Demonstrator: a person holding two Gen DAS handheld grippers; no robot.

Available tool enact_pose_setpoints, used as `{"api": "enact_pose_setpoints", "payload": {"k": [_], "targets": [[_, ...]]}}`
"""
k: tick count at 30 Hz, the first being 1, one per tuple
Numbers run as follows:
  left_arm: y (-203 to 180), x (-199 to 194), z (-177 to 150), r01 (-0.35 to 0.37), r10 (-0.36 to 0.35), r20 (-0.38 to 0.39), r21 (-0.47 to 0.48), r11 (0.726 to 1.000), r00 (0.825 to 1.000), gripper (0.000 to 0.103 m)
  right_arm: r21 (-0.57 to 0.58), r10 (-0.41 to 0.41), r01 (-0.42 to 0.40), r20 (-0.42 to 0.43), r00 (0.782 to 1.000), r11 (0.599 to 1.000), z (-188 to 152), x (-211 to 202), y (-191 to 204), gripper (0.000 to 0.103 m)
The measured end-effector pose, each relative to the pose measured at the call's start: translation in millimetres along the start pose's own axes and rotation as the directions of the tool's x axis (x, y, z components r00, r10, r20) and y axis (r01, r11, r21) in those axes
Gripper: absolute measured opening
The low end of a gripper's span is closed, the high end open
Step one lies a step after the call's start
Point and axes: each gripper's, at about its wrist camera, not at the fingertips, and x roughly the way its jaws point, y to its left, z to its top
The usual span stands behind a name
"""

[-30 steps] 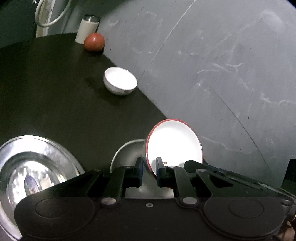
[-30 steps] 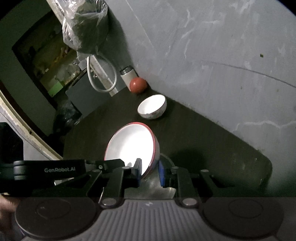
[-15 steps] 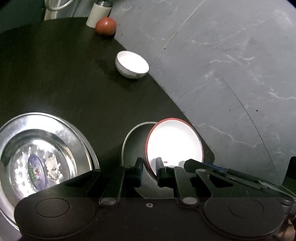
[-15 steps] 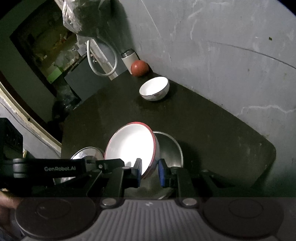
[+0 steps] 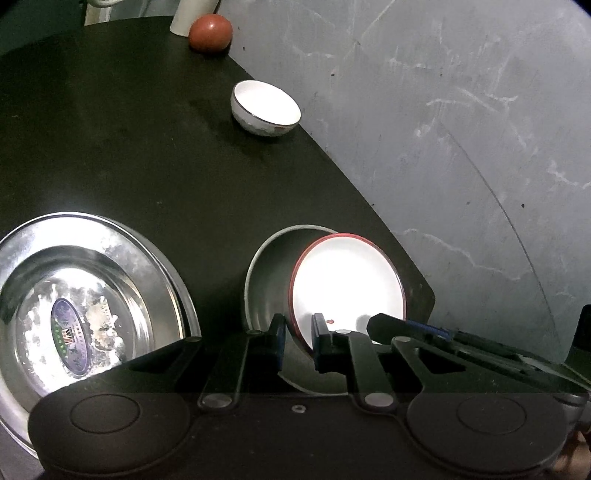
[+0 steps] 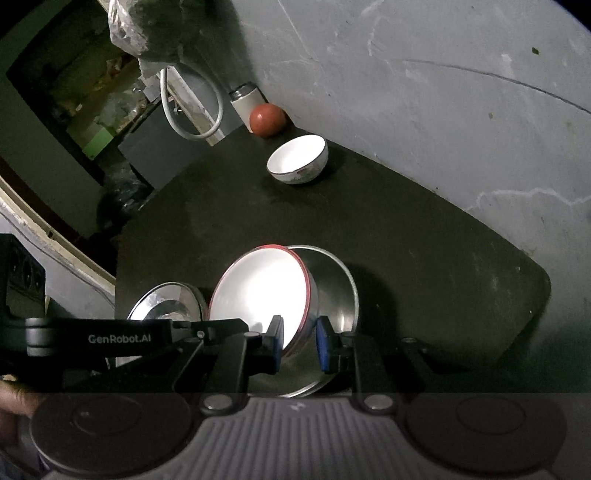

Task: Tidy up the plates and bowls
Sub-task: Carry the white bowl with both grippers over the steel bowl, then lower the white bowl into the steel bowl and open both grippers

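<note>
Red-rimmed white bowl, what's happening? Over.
Left gripper and right gripper both clamp the red-rimmed white bowl, tilted over the steel bowl. Nothing in the way.

You see: bowl (image 5: 347, 280) white, red rim | small bowl (image 5: 265, 105) white | plate (image 5: 55, 295) shiny silver, blue oval sticker | ball (image 5: 209, 32) red-brown | worktop (image 5: 110, 147) black

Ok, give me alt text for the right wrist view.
Both grippers clamp the rim of a red-rimmed white bowl, tilted into a steel bowl on a dark table. Farther back sit a small white bowl and a red ball.
</note>
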Motion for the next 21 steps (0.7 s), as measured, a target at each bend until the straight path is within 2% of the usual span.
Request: {"api": "enact_pose_setpoints", "payload": {"k": [21], "targets": [[0.0, 10.7, 6.5, -0.024, 0.023, -0.064, -0.015, 1.0, 0.998, 0.017, 0.015, -0.023, 0.024, -0.05, 0.998, 1.0, 3.7, 12.2, -2.2, 0.021]]}}
